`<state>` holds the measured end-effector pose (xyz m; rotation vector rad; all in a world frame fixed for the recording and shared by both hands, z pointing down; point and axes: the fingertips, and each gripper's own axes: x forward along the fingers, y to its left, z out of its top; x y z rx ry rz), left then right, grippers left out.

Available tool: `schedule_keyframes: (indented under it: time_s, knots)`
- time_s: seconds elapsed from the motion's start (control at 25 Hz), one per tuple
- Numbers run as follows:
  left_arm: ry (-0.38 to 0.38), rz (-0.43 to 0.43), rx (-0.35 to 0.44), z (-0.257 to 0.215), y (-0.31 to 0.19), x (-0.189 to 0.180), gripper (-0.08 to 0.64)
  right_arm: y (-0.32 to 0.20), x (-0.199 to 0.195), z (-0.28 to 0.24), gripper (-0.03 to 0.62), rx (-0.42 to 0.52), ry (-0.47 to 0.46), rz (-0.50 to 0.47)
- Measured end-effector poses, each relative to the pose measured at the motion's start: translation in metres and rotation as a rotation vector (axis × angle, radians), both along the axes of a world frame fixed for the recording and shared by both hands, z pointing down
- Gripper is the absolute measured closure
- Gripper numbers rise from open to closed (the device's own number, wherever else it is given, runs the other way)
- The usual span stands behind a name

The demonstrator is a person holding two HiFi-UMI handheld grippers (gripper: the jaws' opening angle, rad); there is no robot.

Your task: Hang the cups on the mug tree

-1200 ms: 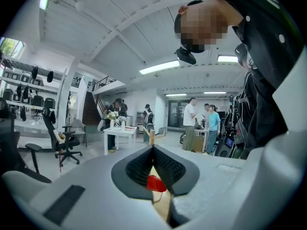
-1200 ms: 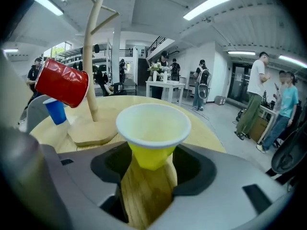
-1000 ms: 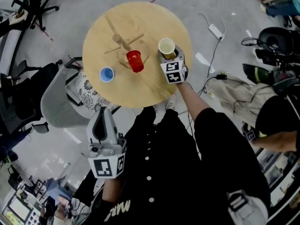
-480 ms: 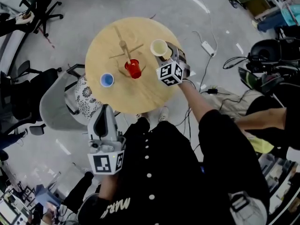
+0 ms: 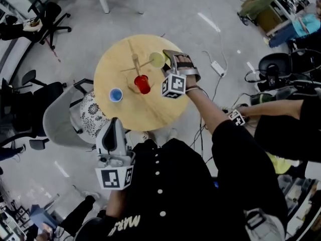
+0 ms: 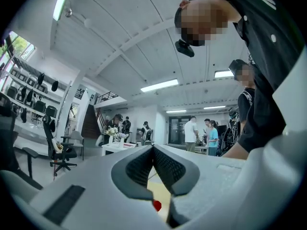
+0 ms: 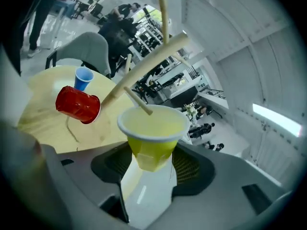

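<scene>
The right tongs point(image 7: 152, 166) grip the yellow cup point(image 7: 153, 128) by its lower body, jaws set wide around it, with the mouth turned away toward the tree point(image 5: 134, 67). One peg point(image 7: 137, 102) slants in from the upper left, its tip just at the rim. By the look of it, the cup needs to slide on along that peg's line. The left tongs point(image 6: 153, 150) are closed and empty, held well back from the bench point(image 5: 150, 112).

Head view overhead, right gripper view close — shared mug tree point(image 5: 135, 69)
</scene>
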<state>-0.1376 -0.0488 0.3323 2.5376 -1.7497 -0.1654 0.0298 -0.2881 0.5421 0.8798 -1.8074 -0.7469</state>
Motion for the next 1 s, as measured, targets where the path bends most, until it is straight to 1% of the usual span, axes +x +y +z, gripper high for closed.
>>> schedule_keyframes:
  time_s: [0.12, 0.24, 0.36, 0.48, 0.64, 0.72, 0.8, 0.88, 1.0]
  knots:
    - [0.005, -0.002, 0.011, -0.002, 0.003, 0.000, 0.558, 0.005, -0.011, -0.008, 0.330, 0.059, 0.089, -0.068]
    - [0.013, -0.007, 0.016, -0.005, 0.007, -0.001, 0.558, 0.012, -0.024, -0.007, 0.330, 0.102, 0.148, -0.134]
    - [0.017, -0.017, 0.022, -0.009, 0.010, -0.003, 0.557, 0.022, -0.035, 0.000, 0.330, 0.086, 0.216, -0.200]
    - [0.017, -0.027, 0.022, -0.011, 0.012, -0.008, 0.558, 0.027, -0.046, 0.004, 0.328, 0.084, 0.230, -0.238]
    - [0.022, -0.035, 0.019, -0.011, 0.014, -0.013, 0.558, 0.034, -0.053, 0.013, 0.333, 0.088, 0.255, -0.261]
    - [0.022, -0.038, 0.021, -0.012, 0.013, -0.012, 0.558, 0.034, -0.053, 0.014, 0.333, 0.074, 0.248, -0.261]
    - [0.023, -0.039, 0.021, -0.012, 0.012, -0.012, 0.558, 0.033, -0.056, 0.008, 0.323, 0.078, 0.205, -0.261]
    - [0.023, -0.042, 0.020, -0.012, 0.013, -0.014, 0.558, 0.035, -0.061, 0.000, 0.276, 0.091, 0.145, -0.259]
    - [0.024, -0.045, 0.018, -0.011, 0.015, -0.016, 0.558, 0.040, -0.062, -0.008, 0.249, 0.080, 0.066, -0.233]
